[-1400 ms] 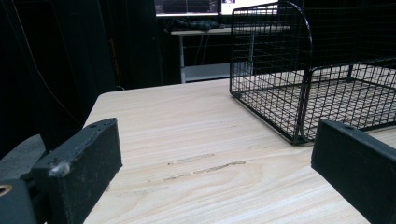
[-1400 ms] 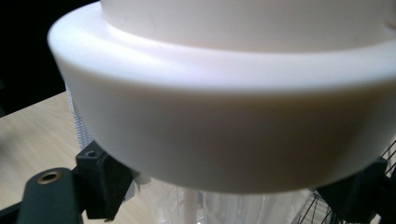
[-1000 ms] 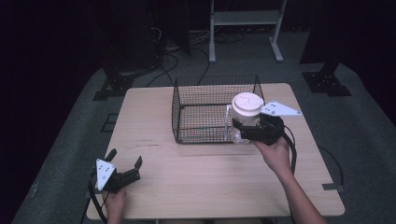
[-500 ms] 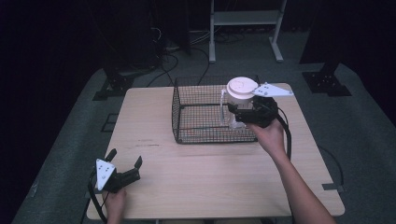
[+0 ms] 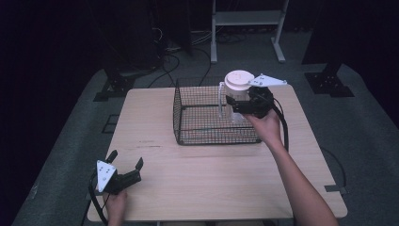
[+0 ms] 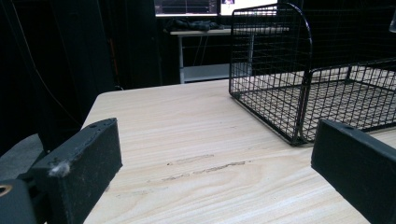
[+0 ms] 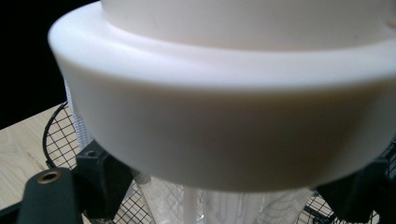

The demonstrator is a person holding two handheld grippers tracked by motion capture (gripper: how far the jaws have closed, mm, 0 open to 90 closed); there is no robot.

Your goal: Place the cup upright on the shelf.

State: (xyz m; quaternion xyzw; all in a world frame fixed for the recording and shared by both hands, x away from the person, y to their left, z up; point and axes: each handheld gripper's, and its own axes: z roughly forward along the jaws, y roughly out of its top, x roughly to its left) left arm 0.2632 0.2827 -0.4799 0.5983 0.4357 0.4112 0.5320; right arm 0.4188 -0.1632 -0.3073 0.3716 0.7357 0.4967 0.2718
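- The right gripper [image 5: 235, 101] is clamped on a clear jug [image 5: 234, 100] with a white lid [image 7: 224, 116], held above the wire basket [image 5: 207, 129]; a loose hold could let it tip
- The jug could catch the basket's rim going down
- The left gripper [image 5: 126, 168] rests on the table [image 5: 211, 179], jaws apart

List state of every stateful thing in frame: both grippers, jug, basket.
Left gripper: open, holding nothing, low at the table's near left corner.
Right gripper: shut on the clear lidded jug, held over the basket's right end.
Clear lidded jug: upright, white lid on, lifted.
Wire basket: upright on table, nothing lying inside.
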